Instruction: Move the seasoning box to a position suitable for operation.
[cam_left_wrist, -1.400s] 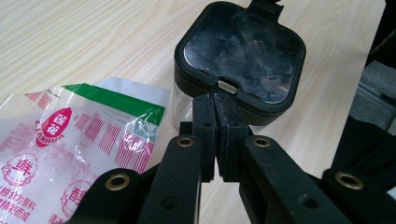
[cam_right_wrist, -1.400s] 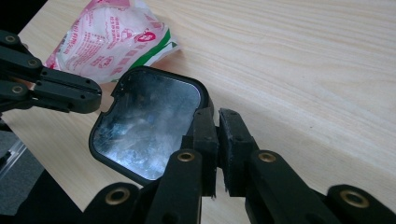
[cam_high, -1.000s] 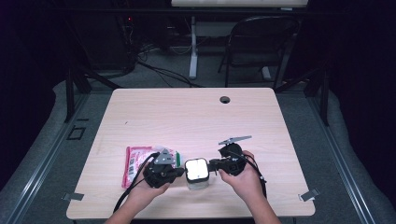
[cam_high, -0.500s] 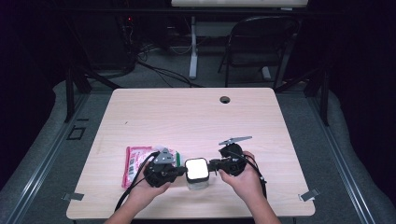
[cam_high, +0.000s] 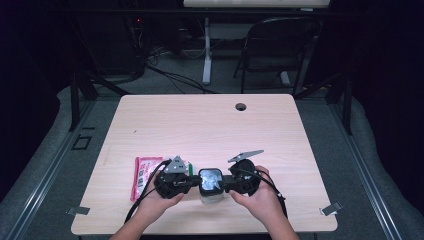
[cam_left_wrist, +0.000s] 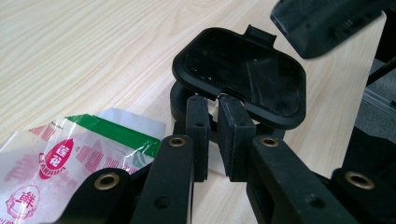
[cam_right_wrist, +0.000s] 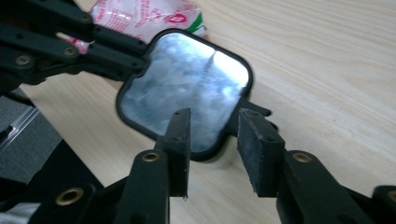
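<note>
Here, near the table's (cam_high: 150, 125) front edge, the person's two hands are meeting over a small clear container (cam_high: 212, 196) with a black-rimmed lid (cam_high: 210, 181). The left claw (cam_left_wrist: 218, 99) is sitting at the hinge side, its jaws nearly together at the lid's edge; they have just been easing apart a little, and whether the pads are pinching the rim I cannot tell for sure. The right claw (cam_right_wrist: 215, 122) is facing it from the other side, released: its jaws have just been opening and are standing apart on either side of the lid's front tab, with no pad pressing on it.

The lid is tilting up, its clear window catching the light in the right gripper view (cam_right_wrist: 184, 84). It looks like light, stiff plastic, smooth and likely slippery on the glossy window, so the raised rim or the small tab is the better place to take hold, while the body below probably needs steadying or it will slide.

Just beyond the left claw, a red and white packet (cam_high: 143, 174) is lying flat on the table.
</note>
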